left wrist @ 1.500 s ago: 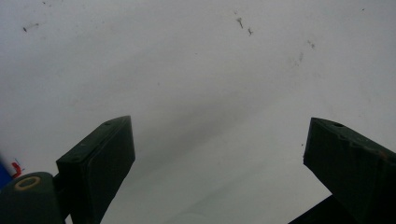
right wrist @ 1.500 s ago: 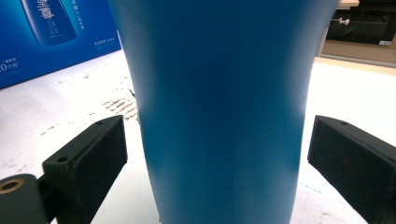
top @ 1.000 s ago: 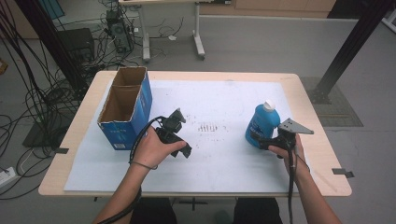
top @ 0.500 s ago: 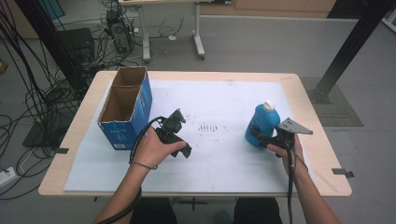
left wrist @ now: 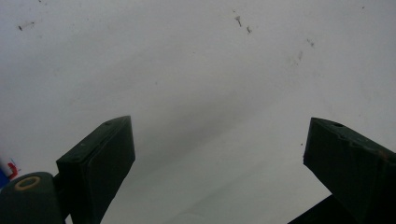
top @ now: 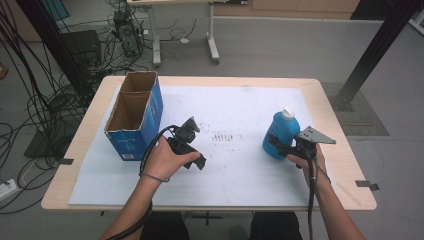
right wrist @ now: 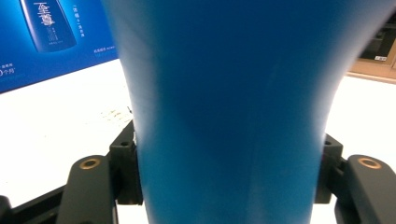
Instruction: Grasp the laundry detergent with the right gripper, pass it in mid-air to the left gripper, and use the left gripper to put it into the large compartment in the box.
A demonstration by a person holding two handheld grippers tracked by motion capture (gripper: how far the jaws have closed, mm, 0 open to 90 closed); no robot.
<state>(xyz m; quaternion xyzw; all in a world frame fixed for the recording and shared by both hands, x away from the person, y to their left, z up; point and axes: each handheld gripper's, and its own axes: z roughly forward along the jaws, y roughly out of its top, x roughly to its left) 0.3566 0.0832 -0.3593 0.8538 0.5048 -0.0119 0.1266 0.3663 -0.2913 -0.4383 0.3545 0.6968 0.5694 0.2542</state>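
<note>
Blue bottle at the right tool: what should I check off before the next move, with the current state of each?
1. Right tool has just been closing on the blue bottle; both jaws against its sides in the right gripper view: ok.
2. Bottle upright, white cap on: ok.
3. Grip firm enough to lift: cannot tell.
4. Left tool open, nothing between its jaws: ok.
5. Cardboard box top open, standing apart from both tools: ok.
6. White mat bare between bottle and box: ok.
</note>
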